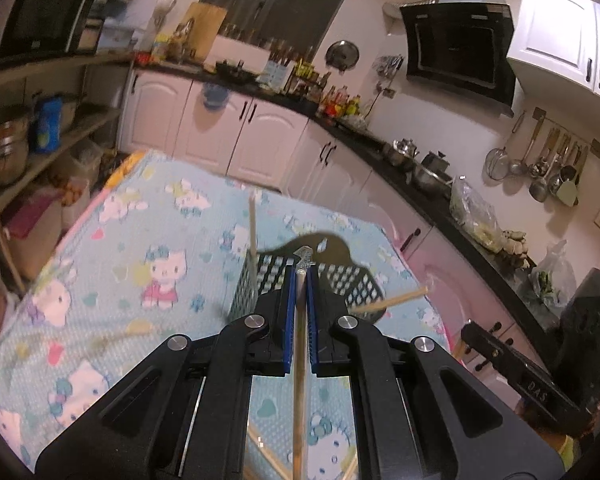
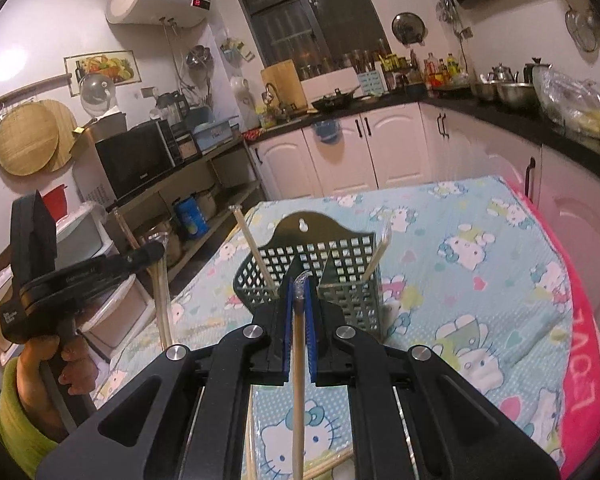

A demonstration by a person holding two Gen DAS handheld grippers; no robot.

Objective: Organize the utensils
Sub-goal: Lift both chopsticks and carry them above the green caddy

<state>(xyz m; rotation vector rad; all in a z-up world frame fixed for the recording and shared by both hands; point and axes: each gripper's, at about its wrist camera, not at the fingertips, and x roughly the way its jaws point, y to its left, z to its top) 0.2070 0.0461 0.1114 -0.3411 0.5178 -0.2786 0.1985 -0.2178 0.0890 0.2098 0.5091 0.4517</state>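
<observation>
A black perforated utensil basket [image 1: 342, 280] [image 2: 340, 256] stands on the table, with two wooden chopsticks leaning in it, one at the left [image 2: 254, 248] and one at the right [image 2: 380, 254]. My left gripper [image 1: 302, 276] hovers just in front of the basket, its blue pads shut on a chopstick [image 1: 299, 360] that runs back along the fingers. My right gripper [image 2: 299, 292] is likewise shut on another chopstick [image 2: 298, 380], close to the basket's front. The left gripper [image 2: 156, 252] also shows at the left of the right wrist view, held by a hand.
A blue cartoon-cat cloth [image 2: 480, 280] covers the table. More loose chopsticks [image 2: 328, 466] lie on it below the grippers. White cabinets and a dark, cluttered counter [image 1: 440, 200] run behind and to the right. Open shelves with a microwave [image 2: 136, 164] stand at the left.
</observation>
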